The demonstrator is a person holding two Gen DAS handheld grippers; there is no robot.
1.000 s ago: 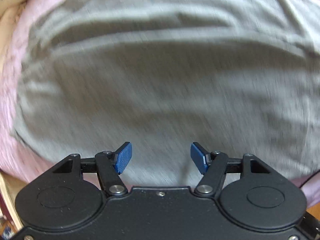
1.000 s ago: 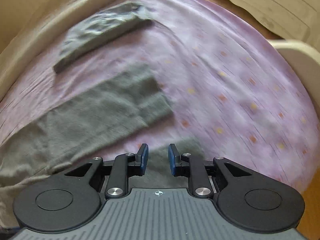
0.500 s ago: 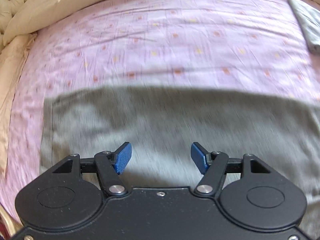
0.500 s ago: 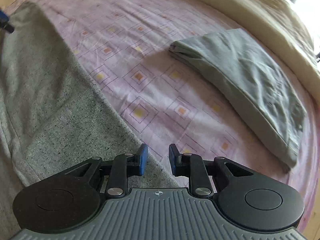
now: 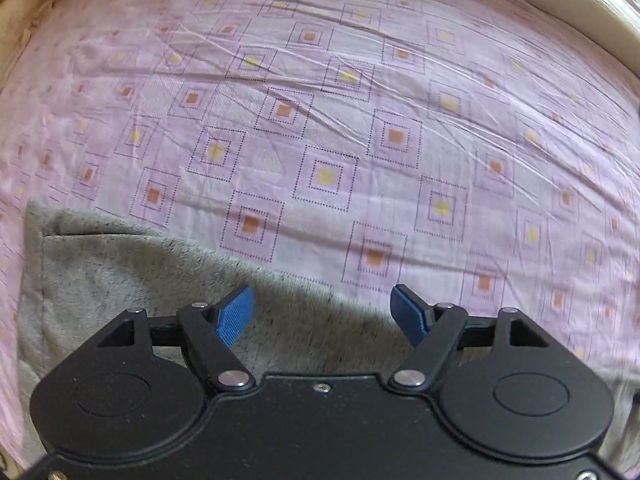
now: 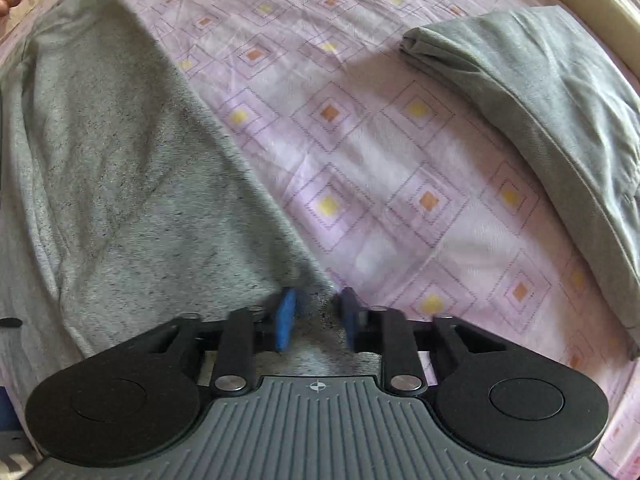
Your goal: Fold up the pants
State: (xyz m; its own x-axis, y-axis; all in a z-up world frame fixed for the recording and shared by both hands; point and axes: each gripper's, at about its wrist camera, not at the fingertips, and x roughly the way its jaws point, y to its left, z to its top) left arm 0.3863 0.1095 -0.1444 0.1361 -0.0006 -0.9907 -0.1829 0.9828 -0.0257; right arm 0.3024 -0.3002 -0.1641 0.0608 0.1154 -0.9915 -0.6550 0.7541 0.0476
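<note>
The right gripper (image 6: 316, 318) is seen closing, its ribbed blue pads either side of the edge of the pants (image 6: 120, 168), not yet pressed on the cloth. The left gripper (image 5: 322, 314) is opening wide above a hemmed corner of the pants (image 5: 112, 276), nothing clasped. The pants are speckled grey knit, spread flat on a creased pink bedsheet (image 5: 360, 120) printed with dotted squares. A folded grey garment (image 6: 540, 120) lies well apart, cut off at the right edge.
</note>
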